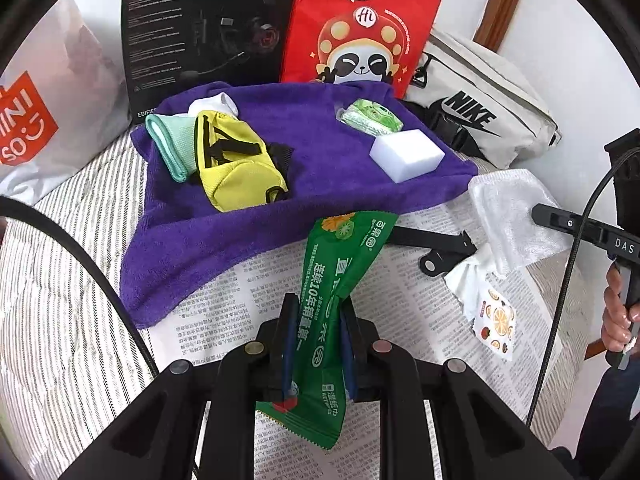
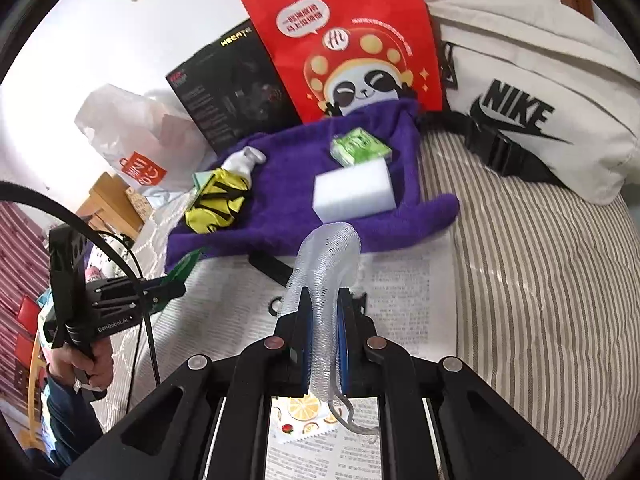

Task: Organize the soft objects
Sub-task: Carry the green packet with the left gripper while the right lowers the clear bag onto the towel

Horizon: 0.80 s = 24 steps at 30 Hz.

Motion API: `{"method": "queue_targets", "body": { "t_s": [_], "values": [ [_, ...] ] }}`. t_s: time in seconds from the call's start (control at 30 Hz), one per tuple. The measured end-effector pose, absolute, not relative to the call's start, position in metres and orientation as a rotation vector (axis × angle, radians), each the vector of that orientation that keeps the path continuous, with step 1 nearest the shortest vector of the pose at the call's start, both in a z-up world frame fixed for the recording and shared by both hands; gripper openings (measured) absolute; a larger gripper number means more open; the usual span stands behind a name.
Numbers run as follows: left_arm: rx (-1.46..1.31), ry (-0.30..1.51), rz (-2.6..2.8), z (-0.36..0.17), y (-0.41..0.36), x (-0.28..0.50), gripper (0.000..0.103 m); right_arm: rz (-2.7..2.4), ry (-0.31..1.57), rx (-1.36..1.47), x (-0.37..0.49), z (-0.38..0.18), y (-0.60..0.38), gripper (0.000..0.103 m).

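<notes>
In the left wrist view my left gripper (image 1: 319, 340) is shut on a green wet-wipe packet (image 1: 340, 264), which hangs above the newspaper (image 1: 224, 312). Seen from the right wrist, my right gripper (image 2: 324, 320) is shut on a white textured cloth (image 2: 326, 252) that arches over its fingers. That cloth (image 1: 512, 208) and the right gripper (image 1: 540, 214) also show at the right of the left wrist view. A purple towel (image 1: 224, 232) lies ahead, bearing a yellow pouch (image 1: 236, 164), a mint cloth (image 1: 168, 144), a white sock (image 1: 212, 102), a green tissue pack (image 1: 370, 118) and a white sponge (image 1: 406, 154).
A red panda bag (image 1: 360, 20), a black box (image 1: 200, 28) and a white Nike bag (image 1: 484, 112) stand behind the towel. A Miniso bag (image 1: 52, 112) is at the left. A fruit-print packet (image 1: 496, 320) and a black strap (image 1: 436, 244) lie on the newspaper over a striped bed (image 2: 540, 272).
</notes>
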<state>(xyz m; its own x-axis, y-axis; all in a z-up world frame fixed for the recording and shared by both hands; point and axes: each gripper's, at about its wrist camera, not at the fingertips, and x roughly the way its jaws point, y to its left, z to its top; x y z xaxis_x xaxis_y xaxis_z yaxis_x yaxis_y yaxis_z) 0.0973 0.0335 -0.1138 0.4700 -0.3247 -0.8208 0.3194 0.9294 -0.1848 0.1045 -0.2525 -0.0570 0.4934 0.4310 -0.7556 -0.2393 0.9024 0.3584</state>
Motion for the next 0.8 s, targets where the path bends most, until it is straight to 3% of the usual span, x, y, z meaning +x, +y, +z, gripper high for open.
{"method": "queue_targets", "body": {
  "t_s": [0.8],
  "values": [
    [-0.068,0.923,-0.358,-0.072,0.054,0.126,0.019,0.478,0.936,0.203,0.184,-0.039,-0.212,0.01]
  ]
}}
